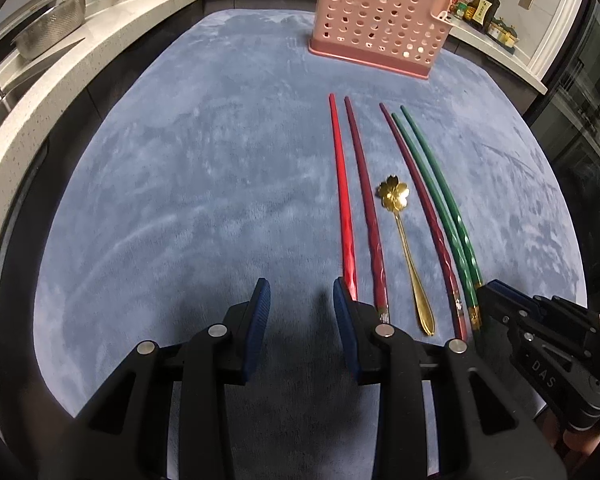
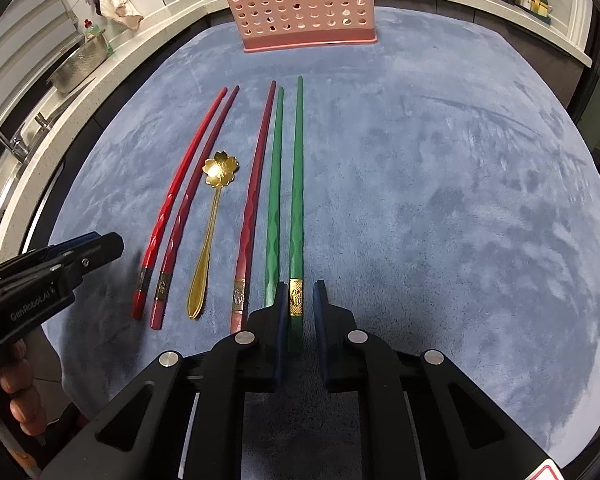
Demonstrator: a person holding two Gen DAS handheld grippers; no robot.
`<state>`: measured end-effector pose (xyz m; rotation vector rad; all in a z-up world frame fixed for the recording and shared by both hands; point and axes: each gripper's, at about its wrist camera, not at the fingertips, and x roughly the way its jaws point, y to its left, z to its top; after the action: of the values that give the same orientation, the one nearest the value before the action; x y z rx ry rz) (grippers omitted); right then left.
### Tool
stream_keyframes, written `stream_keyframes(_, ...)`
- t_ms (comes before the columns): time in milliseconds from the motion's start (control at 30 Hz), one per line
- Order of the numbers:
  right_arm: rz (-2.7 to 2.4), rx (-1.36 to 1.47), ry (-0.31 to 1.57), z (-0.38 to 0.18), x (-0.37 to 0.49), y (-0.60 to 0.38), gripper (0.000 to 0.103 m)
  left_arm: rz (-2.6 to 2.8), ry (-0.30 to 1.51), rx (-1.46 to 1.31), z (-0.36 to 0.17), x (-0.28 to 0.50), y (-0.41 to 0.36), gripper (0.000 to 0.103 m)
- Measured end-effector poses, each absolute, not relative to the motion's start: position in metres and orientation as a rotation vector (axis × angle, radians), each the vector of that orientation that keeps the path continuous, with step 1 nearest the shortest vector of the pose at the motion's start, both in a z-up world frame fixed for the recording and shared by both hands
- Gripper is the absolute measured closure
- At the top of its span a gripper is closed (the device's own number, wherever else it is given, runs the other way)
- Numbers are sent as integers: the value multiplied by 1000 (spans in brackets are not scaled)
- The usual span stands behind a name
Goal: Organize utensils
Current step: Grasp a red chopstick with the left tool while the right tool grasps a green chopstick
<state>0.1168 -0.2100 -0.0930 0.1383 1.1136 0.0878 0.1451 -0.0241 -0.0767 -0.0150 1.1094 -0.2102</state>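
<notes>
Five long lacquered chopsticks and one gold flower-bowled metal spoon (image 2: 210, 232) lie side by side on the blue-grey plush mat (image 2: 440, 200), tips toward the pink perforated plastic utensil holder (image 2: 300, 4) standing upright at the mat's far edge. From the left they run: bright red chopstick (image 2: 172, 208), dark red chopstick (image 2: 190, 216), the spoon, a second maroon chopstick (image 2: 252, 208), then two green chopsticks, inner (image 2: 274, 200) and outer (image 2: 297, 200). The right gripper (image 2: 298, 304) straddles the outer green chopstick at its gold band; the jaws look nearly closed, though a sliver of gap shows on the right, so contact is probably partial. The left gripper (image 1: 300, 300) stands part open over bare mat, its right finger just beside the bright red chopstick's butt.
</notes>
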Motion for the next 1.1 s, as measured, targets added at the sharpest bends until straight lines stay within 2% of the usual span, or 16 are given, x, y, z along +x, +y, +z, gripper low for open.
stream_keyframes(300,83,142,1112,-96,116,-212,96,-234,1130,-4,-82,140,-30,71)
stream_keyframes(400,77,142,1111,-96,114,-213,96,-242,1133,-2,-82,138,-33,64)
stream_keyframes(900,61,167,1119,-95,103,-222,96,-283,1177,-1,-95,136,-41,65)
stream_keyframes(1100,62,168,1119,-95,104,-222,96,-280,1177,-5,-95,136,-40,69)
